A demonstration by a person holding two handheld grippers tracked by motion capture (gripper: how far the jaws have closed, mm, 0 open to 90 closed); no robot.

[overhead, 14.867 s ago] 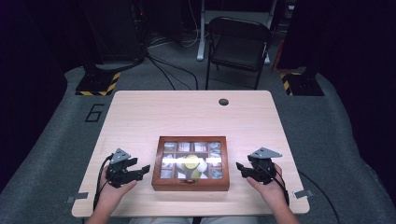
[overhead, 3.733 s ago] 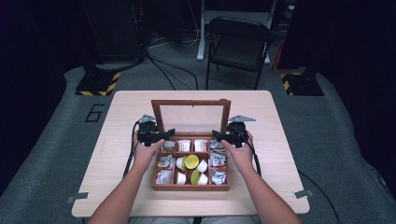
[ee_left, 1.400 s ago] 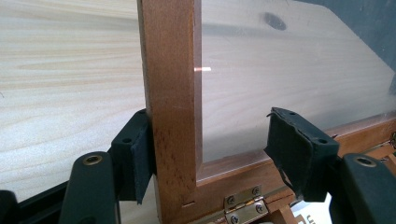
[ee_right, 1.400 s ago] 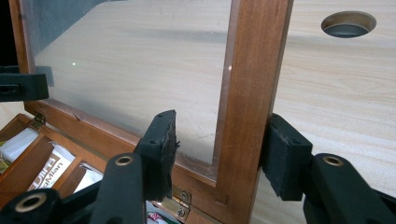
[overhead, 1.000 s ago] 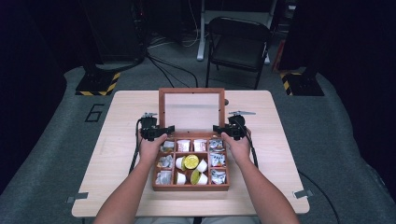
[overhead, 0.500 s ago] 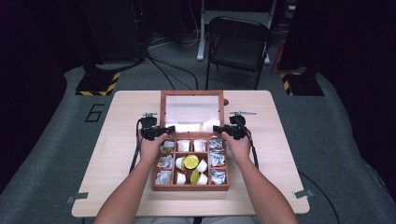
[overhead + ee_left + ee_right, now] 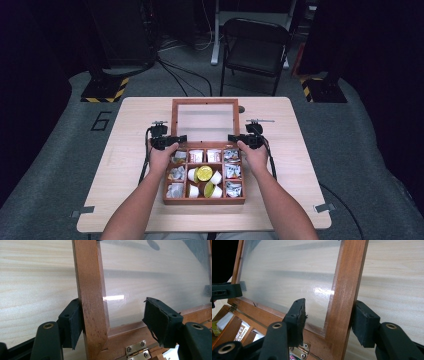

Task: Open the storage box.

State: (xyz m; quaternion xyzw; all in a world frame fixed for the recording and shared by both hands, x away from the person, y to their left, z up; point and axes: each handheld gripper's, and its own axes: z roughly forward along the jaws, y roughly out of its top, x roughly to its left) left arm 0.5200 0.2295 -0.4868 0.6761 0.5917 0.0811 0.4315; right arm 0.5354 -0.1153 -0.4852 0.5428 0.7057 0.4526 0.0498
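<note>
A wooden compartment box (image 7: 204,201) stands open on the table, its glass lid (image 7: 205,102) leaning back on its hinges. My left gripper (image 7: 180,138) straddles the lid's left rail (image 7: 91,290). The outer pad (image 7: 73,325) touches the wood and the inner pad (image 7: 157,320) stands off over the glass. The left gripper (image 7: 113,315) has just been opening with that rail between its jaws. My right gripper (image 7: 233,137) straddles the right rail (image 7: 347,277). Its outer pad (image 7: 364,325) lies against the wood and its inner pad (image 7: 298,320) is clear of it. The right gripper (image 7: 330,315) is open.
The box holds yellow-lidded cups (image 7: 204,173), white cups and foil sachets. A brass hinge (image 7: 136,351) joins lid and box. The light wood table (image 7: 300,150) has a small round hole (image 7: 242,108) behind the lid. A black chair (image 7: 255,50) stands beyond the far edge.
The lid has tipped a little farther back, its top rail sitting lower than a second ago. Both hands have kept their places at the lid's lower corners.
</note>
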